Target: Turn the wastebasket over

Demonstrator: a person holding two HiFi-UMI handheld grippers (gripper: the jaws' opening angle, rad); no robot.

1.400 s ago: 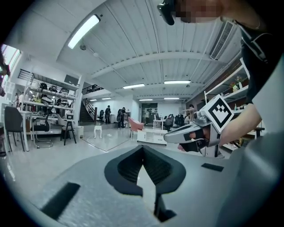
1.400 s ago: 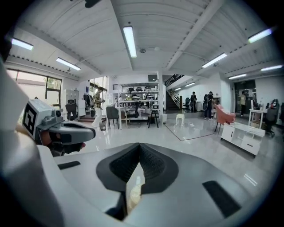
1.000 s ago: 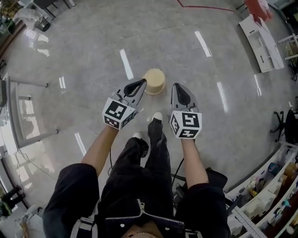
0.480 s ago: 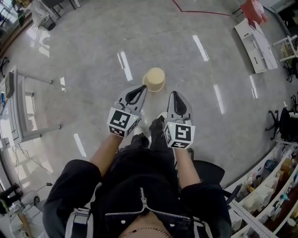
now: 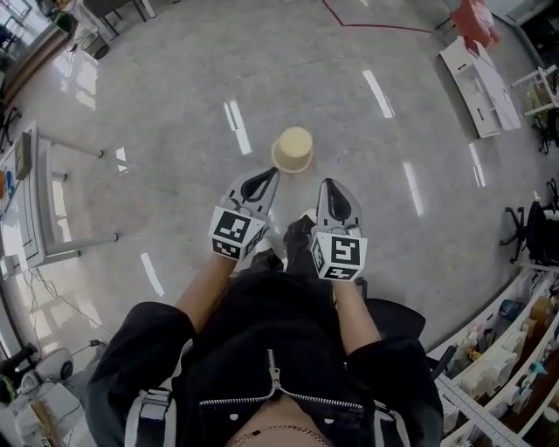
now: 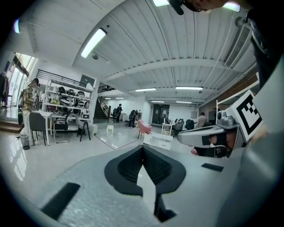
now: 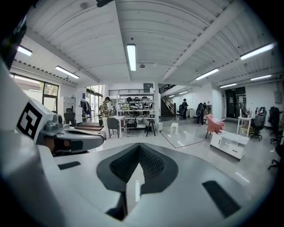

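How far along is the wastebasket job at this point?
Looks done: the wastebasket stands on the floor closed face up, wider rim down, apparently inverted. In hand: nothing; the left gripper and right gripper are shut, empty, clear of it. Left: nothing obvious.

The wastebasket (image 5: 293, 149) is cream; the floor (image 5: 157, 70) is glossy pale grey with a red line (image 5: 384, 25). The left gripper (image 5: 272, 173) and right gripper (image 5: 328, 183) are grey, each with a black-and-white marker cube (image 5: 238, 233). The jacket (image 5: 262, 349) is black.
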